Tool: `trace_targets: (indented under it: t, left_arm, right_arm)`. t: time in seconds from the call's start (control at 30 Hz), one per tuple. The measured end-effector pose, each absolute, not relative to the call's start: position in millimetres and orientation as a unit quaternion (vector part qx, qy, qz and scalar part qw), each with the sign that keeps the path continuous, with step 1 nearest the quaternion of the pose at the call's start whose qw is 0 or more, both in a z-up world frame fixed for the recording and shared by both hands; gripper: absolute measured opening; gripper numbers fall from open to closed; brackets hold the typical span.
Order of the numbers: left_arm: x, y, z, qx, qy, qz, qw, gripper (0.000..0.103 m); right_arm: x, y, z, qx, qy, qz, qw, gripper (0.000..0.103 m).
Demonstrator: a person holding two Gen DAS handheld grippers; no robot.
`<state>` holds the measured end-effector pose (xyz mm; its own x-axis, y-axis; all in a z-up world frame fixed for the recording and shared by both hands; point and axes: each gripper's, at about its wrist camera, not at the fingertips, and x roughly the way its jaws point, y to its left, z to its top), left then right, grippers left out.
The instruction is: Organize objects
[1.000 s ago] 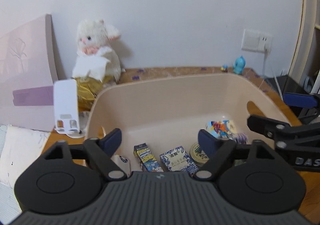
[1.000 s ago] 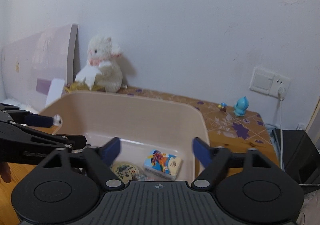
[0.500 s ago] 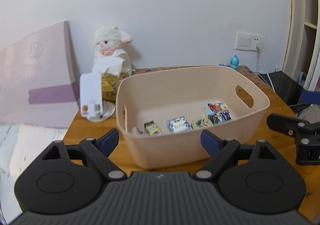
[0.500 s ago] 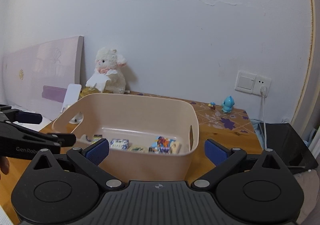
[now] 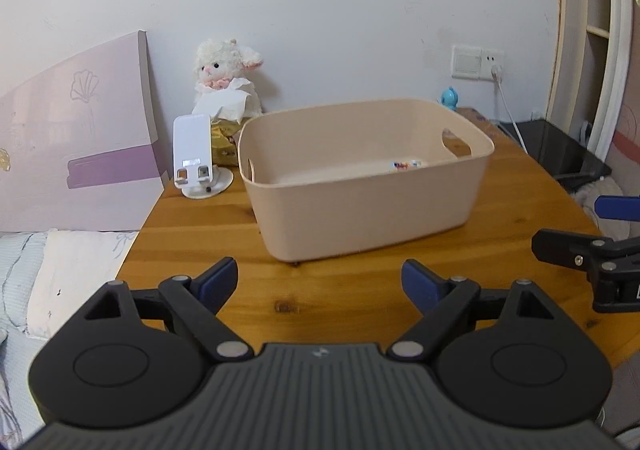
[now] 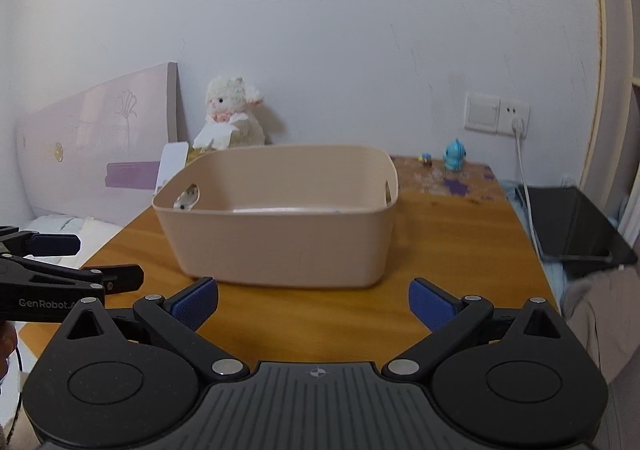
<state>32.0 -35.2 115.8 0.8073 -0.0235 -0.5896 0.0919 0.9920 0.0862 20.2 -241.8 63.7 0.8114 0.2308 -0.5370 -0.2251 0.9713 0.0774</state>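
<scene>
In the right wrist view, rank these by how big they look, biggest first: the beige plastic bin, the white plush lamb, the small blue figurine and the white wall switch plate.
1. Beige plastic bin, easily the largest.
2. White plush lamb.
3. White wall switch plate.
4. Small blue figurine.

The bin sits nearest the camera, which exaggerates its lead; the other three stand back by the wall.

The table [image 5: 360, 298] is made of wood, orange-brown, smooth and a little shiny, with grain lines seen in it. The bin [image 5: 372, 209] is made of smooth, matt, peach plastic. The toy lamb [image 5: 224, 77] is covered in white fluffy cloth. The left gripper [image 5: 318, 284] is built of black matt plastic, with blue pads [image 5: 218, 284] and small shiny metal pins.
</scene>
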Motion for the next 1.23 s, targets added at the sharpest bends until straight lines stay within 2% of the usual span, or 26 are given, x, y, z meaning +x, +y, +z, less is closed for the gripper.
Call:
trace_targets:
  t: [0.53,1.23]
  left_arm:
    - [8,-46,97,0.042,0.327,-0.029,0.944,0.090]
    - [-3,-38,103,0.023,0.315,-0.014,0.949,0.090]
  right_arm:
    - [-9,-255,55,0.004,0.311,0.114,0.944,0.103]
    - [-15,-244,53,-0.020,0.314,0.112,0.943,0.103]
